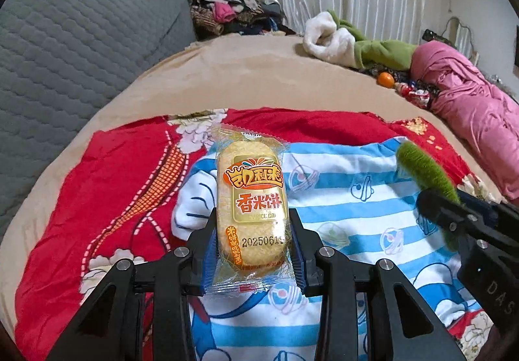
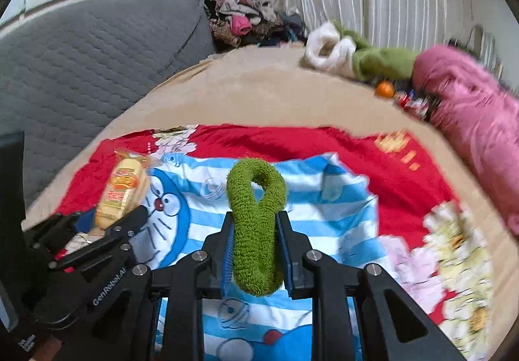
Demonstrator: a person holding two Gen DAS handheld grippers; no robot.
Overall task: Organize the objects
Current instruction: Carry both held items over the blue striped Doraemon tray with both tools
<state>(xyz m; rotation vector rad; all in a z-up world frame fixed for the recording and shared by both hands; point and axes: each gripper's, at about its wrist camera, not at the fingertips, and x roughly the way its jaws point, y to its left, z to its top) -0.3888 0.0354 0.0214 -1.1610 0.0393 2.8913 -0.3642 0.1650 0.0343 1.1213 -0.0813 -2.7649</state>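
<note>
My left gripper [image 1: 253, 224] is shut on a wrapped rice cracker [image 1: 252, 198] in a clear packet with orange and gold print, held upright above a blue-and-white striped cartoon cloth [image 1: 350, 198]. In the right wrist view the same cracker [image 2: 121, 190] shows at the left, in the left gripper [image 2: 113, 224]. My right gripper [image 2: 254, 231] is shut on a green fluffy loop, a scrunchie [image 2: 254, 224], which sticks up between the pads. That scrunchie [image 1: 428, 171] and the right gripper [image 1: 454, 215] appear at the right edge of the left wrist view.
The striped cloth lies on a red flowered cloth [image 1: 113, 186] spread over a beige bed [image 1: 246, 75]. Far right lie a pink garment [image 1: 470, 95], a green-and-white fluffy garment [image 1: 350, 43], an orange [image 1: 385, 79] and wrapped sweets [image 1: 415, 95]. A grey quilted headboard [image 1: 74, 46] stands at left.
</note>
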